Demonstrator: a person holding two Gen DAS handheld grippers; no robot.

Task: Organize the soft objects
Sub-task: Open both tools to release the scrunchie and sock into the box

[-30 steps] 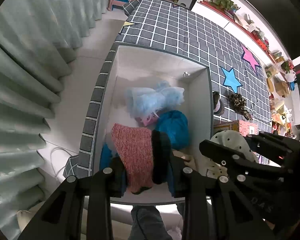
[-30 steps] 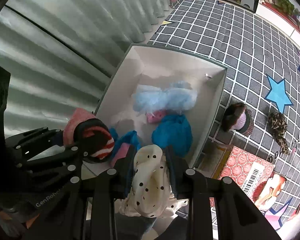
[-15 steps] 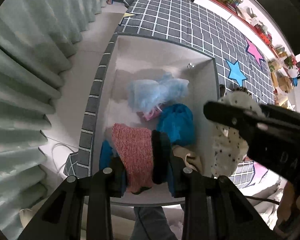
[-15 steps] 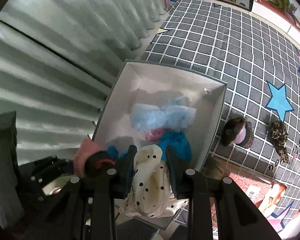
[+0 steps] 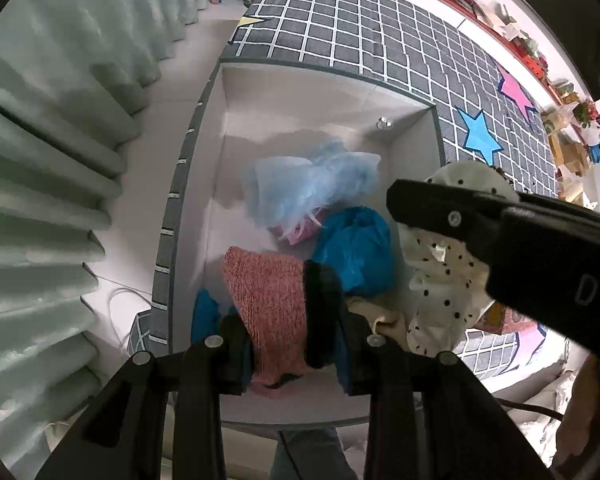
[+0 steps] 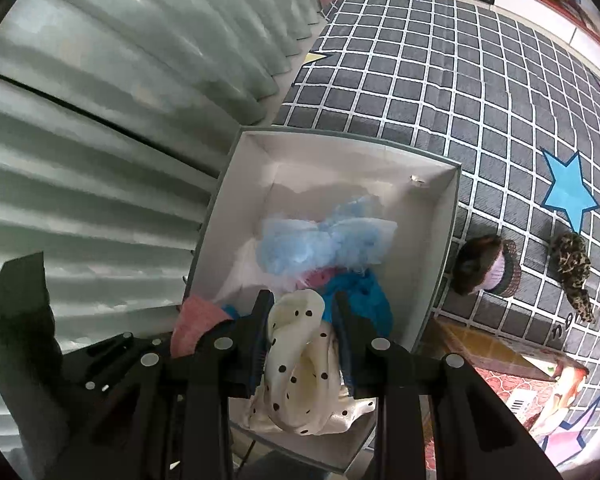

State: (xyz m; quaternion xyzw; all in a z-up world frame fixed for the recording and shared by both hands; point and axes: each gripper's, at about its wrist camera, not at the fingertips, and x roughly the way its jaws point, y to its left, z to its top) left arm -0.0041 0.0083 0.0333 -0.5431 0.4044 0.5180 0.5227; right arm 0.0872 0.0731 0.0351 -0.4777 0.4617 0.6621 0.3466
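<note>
While both hands hang over the near end of the white box (image 6: 440,264), each gripper is carrying a soft thing toward it. Clamped between the left gripper's (image 5: 296,344) fingers is a pink knitted piece with a dark band (image 5: 270,304); the right gripper (image 6: 302,344) is closed on a cream scrunchie with black dots (image 6: 300,384), which droops below its jaws. Just beyond the fingertips, inside the box, lie a teal bundle (image 5: 356,250) and, farther on, a pale blue fluffy one (image 6: 324,242) (with something pink tucked under it). The step in hand looks like the drop into the box. Next, I judge, each gripper should lower a little and open over a free patch. Out to the right of the box, on the checked mat (image 6: 440,80), a dark and lilac scrunchie (image 6: 486,268) and a leopard-print one (image 6: 572,268) wait.
</note>
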